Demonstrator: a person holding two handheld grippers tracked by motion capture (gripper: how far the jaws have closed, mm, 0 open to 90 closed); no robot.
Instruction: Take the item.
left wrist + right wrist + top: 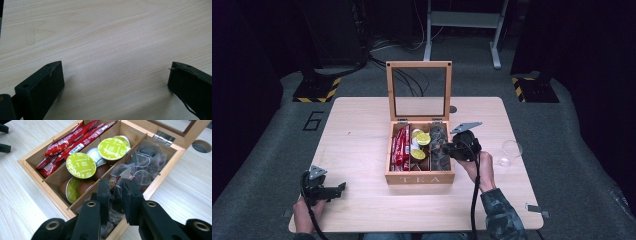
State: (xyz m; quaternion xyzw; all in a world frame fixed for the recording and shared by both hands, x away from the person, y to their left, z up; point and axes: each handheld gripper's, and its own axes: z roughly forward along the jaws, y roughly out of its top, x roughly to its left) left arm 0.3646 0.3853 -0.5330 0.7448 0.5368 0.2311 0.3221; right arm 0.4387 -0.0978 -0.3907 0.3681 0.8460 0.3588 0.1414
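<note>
My right gripper (115, 195) pinches a clear pyramid tea bag (117, 180) in the three-compartment tea box (419, 177); left gripper (116, 75) jaws apart.

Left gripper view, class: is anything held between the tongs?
No: the left tongs stand wide apart over bare wooden table, with nothing between the jaws.

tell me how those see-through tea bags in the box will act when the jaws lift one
Each tea bag looks like thin clear mesh around loose leaves, so it is probably light and will crumple rather than hold shape. They lie heaped with strings and tags, so a neighbour may snag and come along. The right gripper has its jaws nearly closed on one; a soft pinch likely suffices.
</note>
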